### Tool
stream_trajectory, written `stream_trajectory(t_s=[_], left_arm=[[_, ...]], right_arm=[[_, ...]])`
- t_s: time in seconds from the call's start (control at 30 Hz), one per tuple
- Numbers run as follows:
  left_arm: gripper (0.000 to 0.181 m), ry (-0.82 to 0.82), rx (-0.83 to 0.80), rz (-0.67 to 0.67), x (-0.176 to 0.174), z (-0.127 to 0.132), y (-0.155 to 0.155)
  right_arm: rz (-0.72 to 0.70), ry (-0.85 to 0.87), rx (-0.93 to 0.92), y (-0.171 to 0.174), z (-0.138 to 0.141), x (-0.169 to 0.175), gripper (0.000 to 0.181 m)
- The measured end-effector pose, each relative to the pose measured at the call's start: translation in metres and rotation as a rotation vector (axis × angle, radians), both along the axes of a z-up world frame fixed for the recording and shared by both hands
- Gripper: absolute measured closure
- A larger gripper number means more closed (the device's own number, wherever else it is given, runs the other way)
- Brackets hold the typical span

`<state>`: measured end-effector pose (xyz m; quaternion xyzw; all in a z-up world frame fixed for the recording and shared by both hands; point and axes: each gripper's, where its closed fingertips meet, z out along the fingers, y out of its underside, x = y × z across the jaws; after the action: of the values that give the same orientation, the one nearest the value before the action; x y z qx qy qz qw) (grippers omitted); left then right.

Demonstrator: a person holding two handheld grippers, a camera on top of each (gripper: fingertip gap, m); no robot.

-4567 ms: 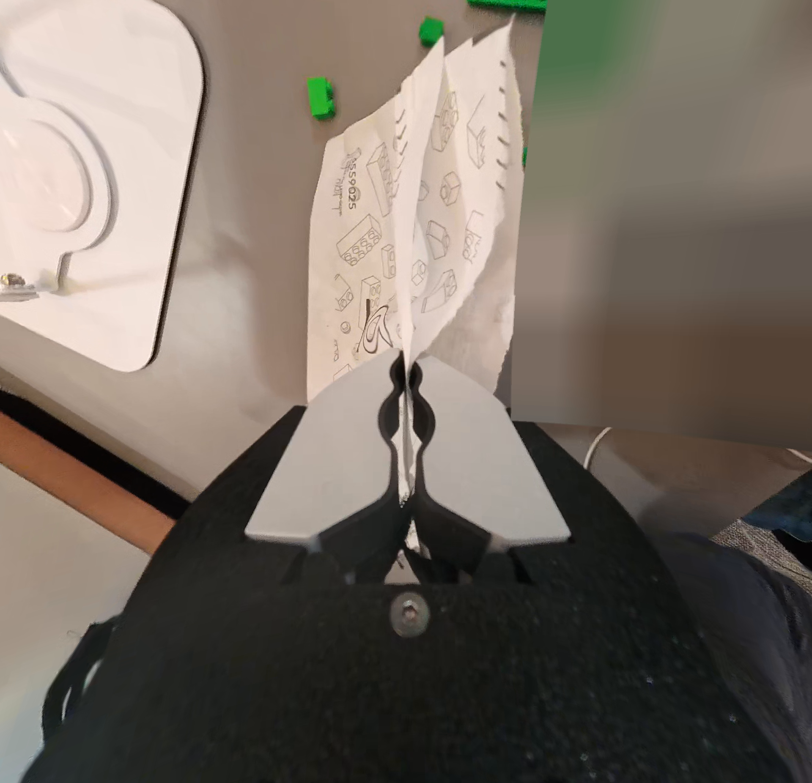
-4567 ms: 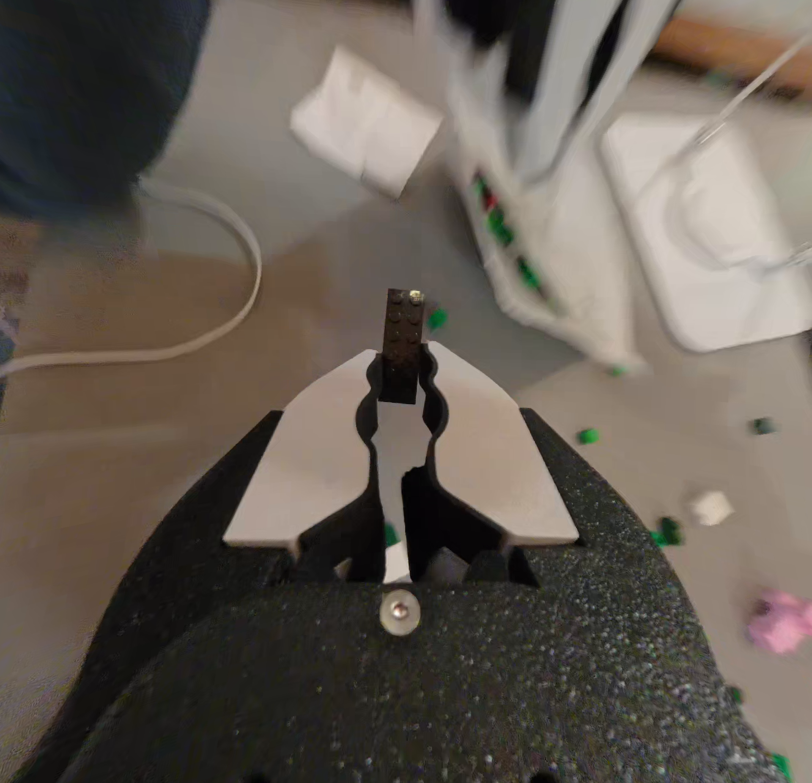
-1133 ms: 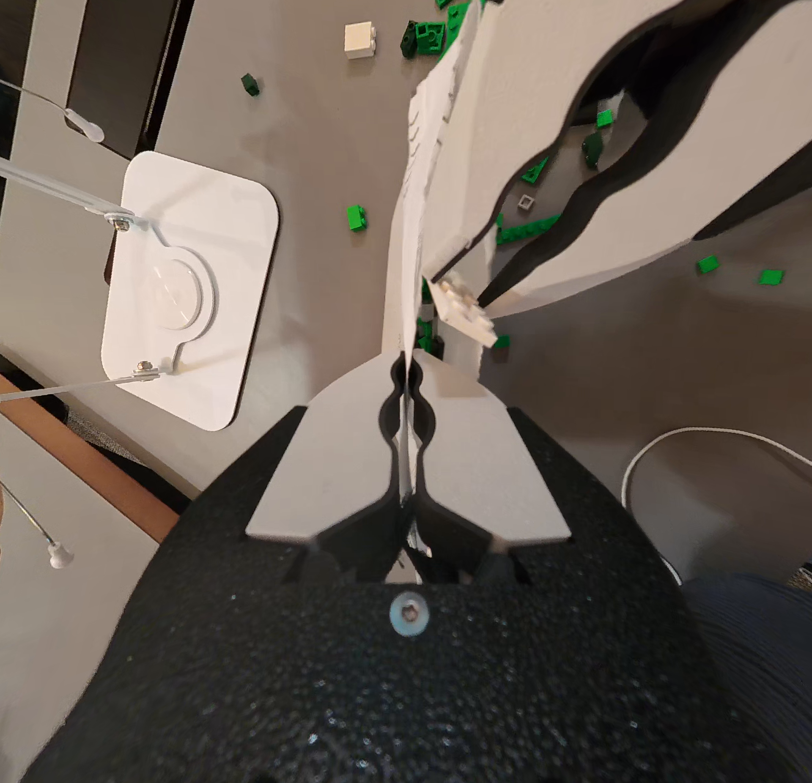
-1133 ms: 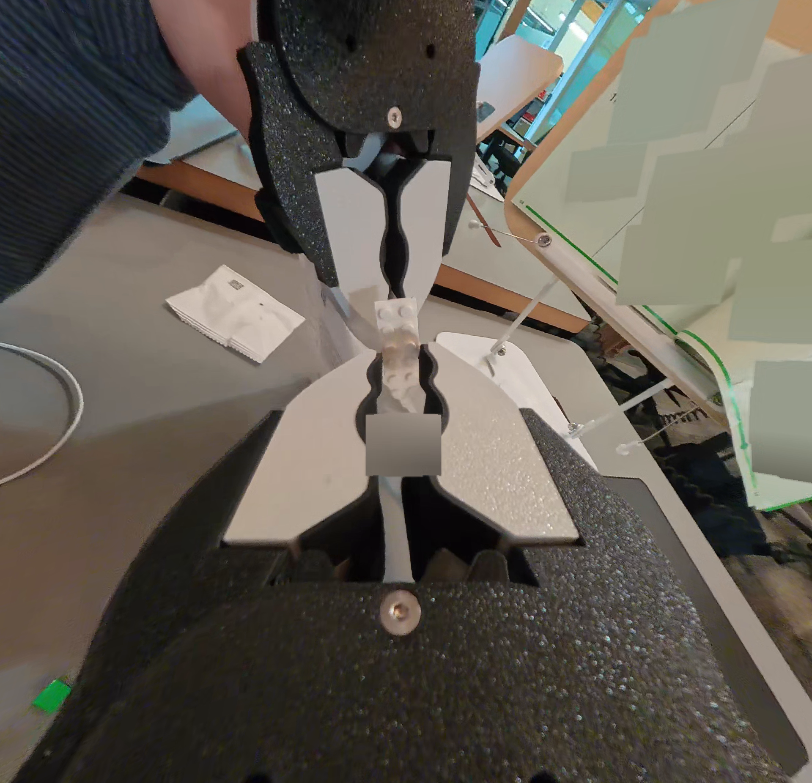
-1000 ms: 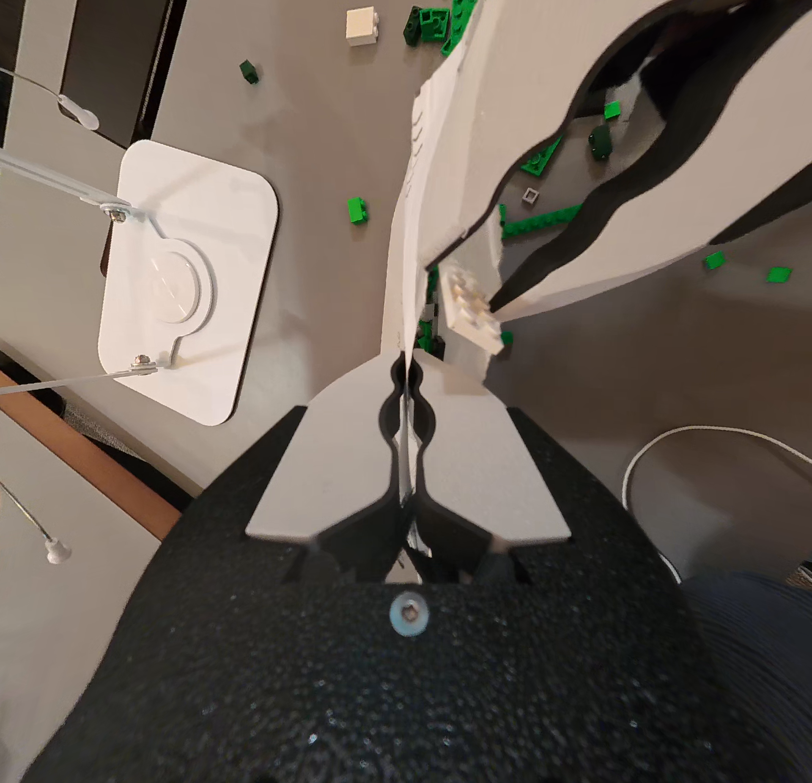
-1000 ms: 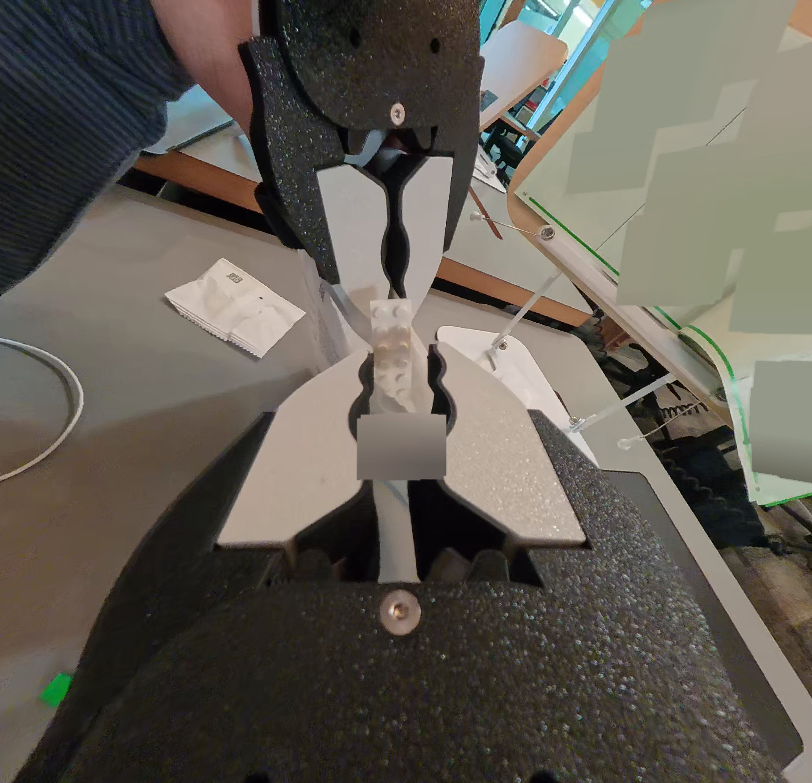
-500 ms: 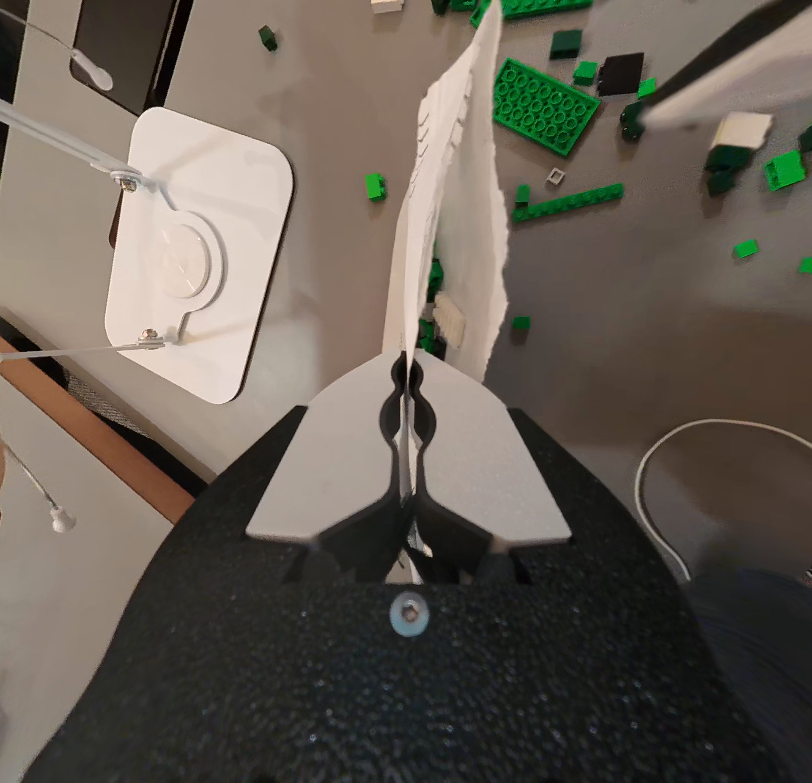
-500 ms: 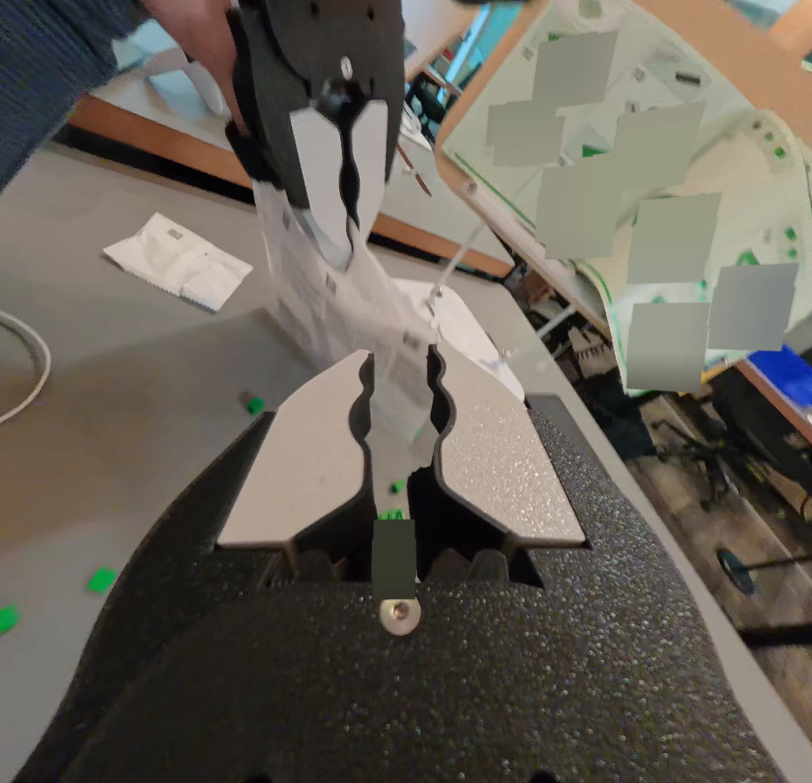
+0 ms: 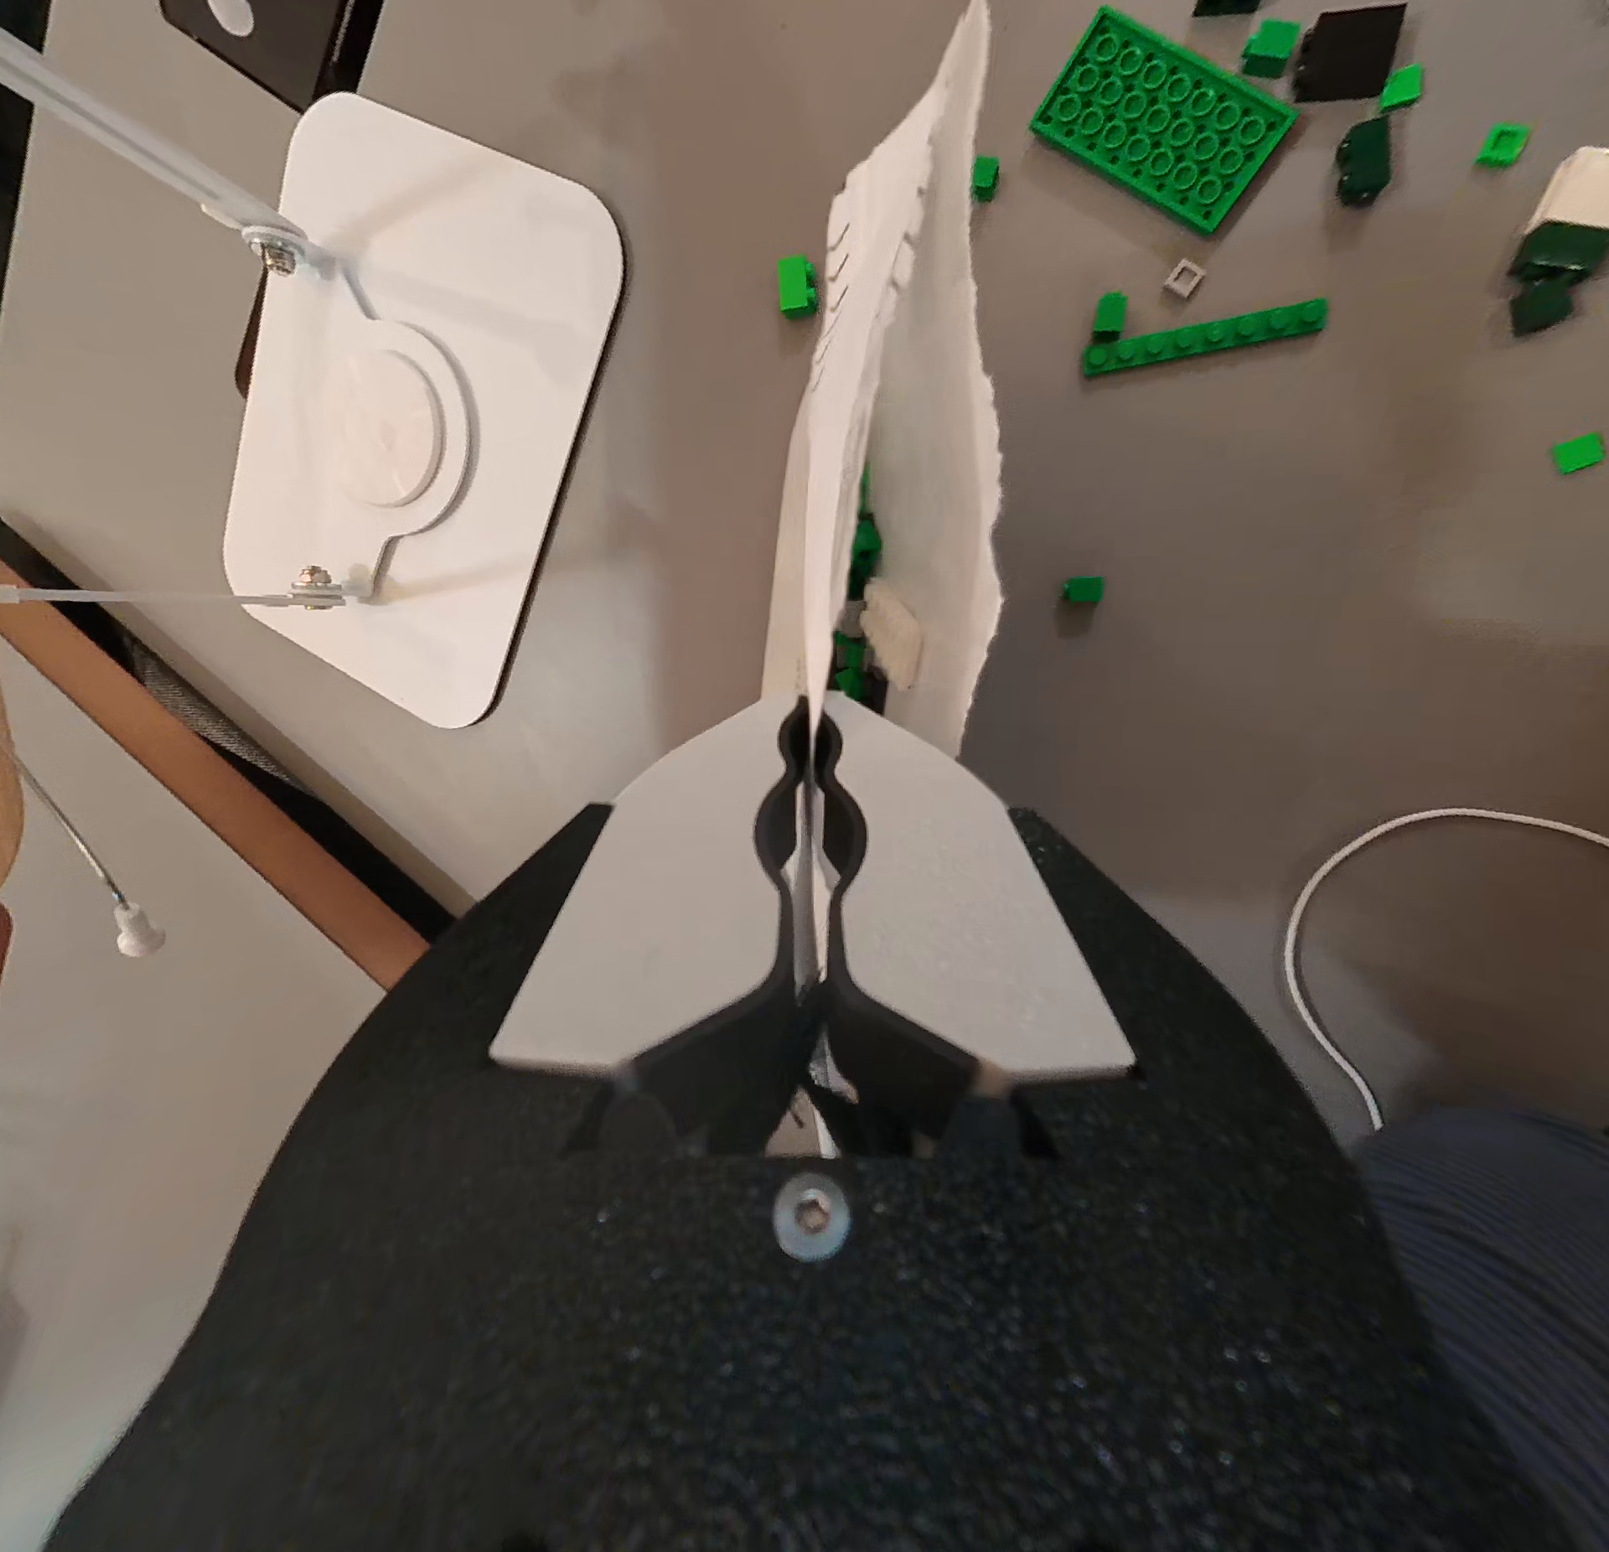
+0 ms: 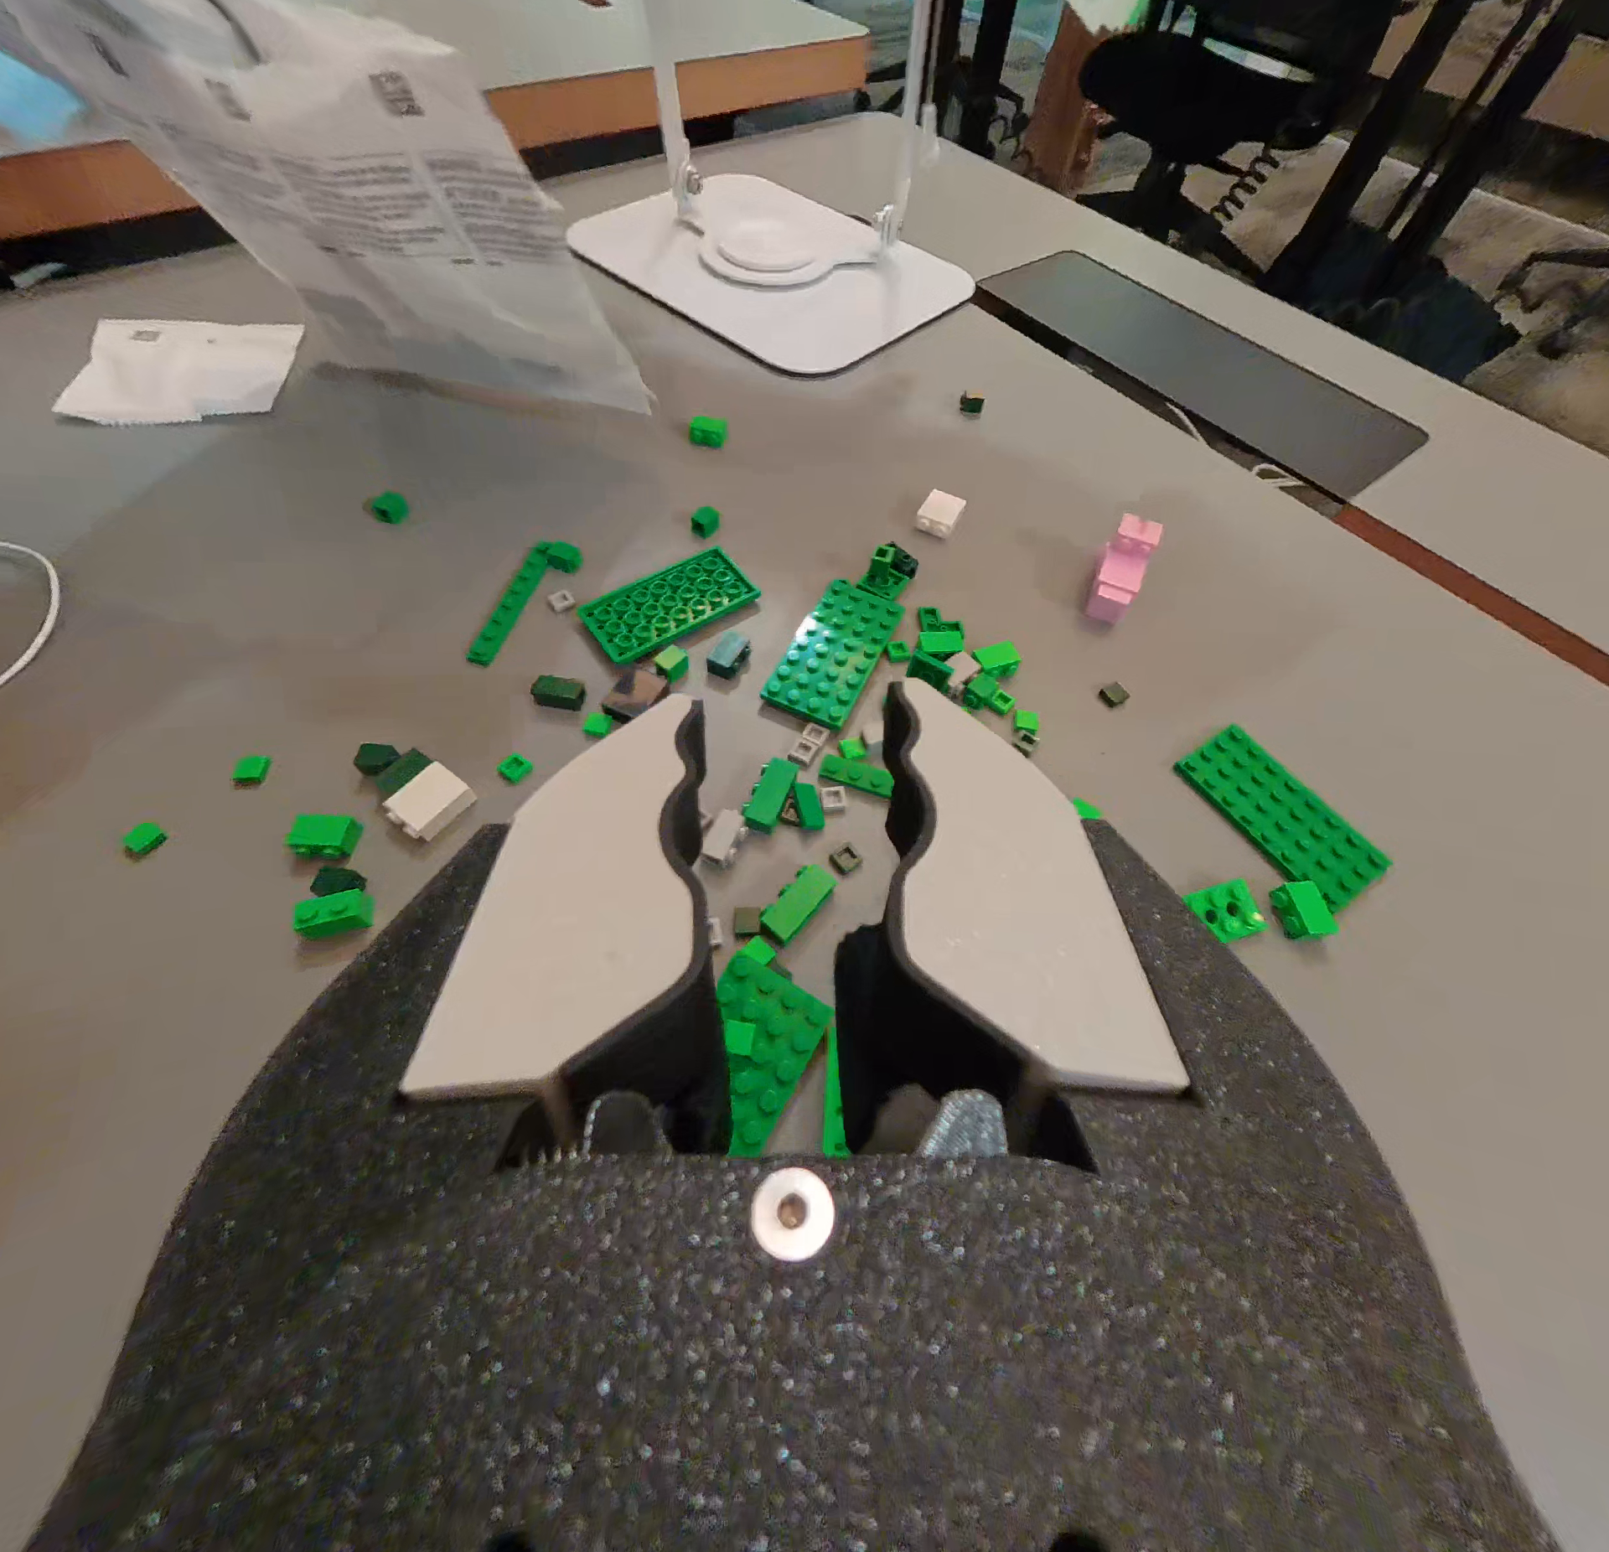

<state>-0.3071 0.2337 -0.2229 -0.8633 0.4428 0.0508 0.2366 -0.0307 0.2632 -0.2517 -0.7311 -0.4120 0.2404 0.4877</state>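
Observation:
My left gripper (image 9: 811, 711) is shut on the top edge of a white paper bag (image 9: 923, 431) and holds it up over the grey table. The bag hangs open; a white brick (image 9: 892, 626) and some green bricks lie inside it. My right gripper (image 10: 792, 709) is open and empty, low over a scatter of green bricks (image 10: 797, 901) on the table. The bag also shows in the right wrist view (image 10: 374, 204), blurred, at the upper left. The nearest pieces lie between and just beyond the right fingers (image 10: 592, 857).
Green plates (image 10: 666, 605) (image 10: 831, 653) (image 10: 1280, 814), a white brick (image 10: 940, 513), a white-and-green piece (image 10: 427, 796) and a pink figure (image 10: 1119, 570) lie on the table. A white stand base (image 10: 784, 283), a white packet (image 10: 183, 370), a black inset panel (image 10: 1193, 361) and a white cable (image 9: 1323, 901) lie around them.
My right gripper let the white brick go into the bag, opened, drew away from the bag and turned down over the scattered bricks. My left gripper still grips the bag.

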Motion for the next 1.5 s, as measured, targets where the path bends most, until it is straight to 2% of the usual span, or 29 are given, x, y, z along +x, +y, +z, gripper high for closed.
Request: stream_trajectory(t_s=[0.17, 0.4, 0.57, 0.9, 1.3, 1.4, 1.5], left_arm=[[0.181, 0.022, 0.031, 0.000, 0.001, 0.005, 0.002], [0.181, 0.081, 0.025, -0.010, 0.002, 0.000, 0.006], [0.181, 0.054, -0.008, -0.038, 0.008, -0.003, 0.002], [0.181, 0.058, 0.032, -0.088, 0.015, -0.002, 0.009], [0.181, 0.055, 0.012, -0.059, 0.006, -0.003, 0.005], [0.181, 0.054, 0.021, -0.061, 0.007, -0.002, 0.006], [0.181, 0.059, 0.034, -0.058, 0.009, -0.002, 0.008]], right_arm=[[-0.119, 0.077, 0.003, 0.020, 0.003, 0.015, 0.137], [-0.149, 0.132, -0.068, 0.017, 0.002, 0.034, 0.135], [-0.231, 0.090, -0.016, 0.022, 0.005, 0.048, 0.135], [-0.261, 0.015, 0.035, 0.027, -0.005, 0.050, 0.137], [-0.220, 0.035, 0.059, 0.025, -0.004, 0.042, 0.139], [-0.122, 0.025, 0.069, 0.013, -0.004, 0.027, 0.156], [-0.025, -0.036, 0.053, 0.002, -0.015, 0.012, 0.159]])
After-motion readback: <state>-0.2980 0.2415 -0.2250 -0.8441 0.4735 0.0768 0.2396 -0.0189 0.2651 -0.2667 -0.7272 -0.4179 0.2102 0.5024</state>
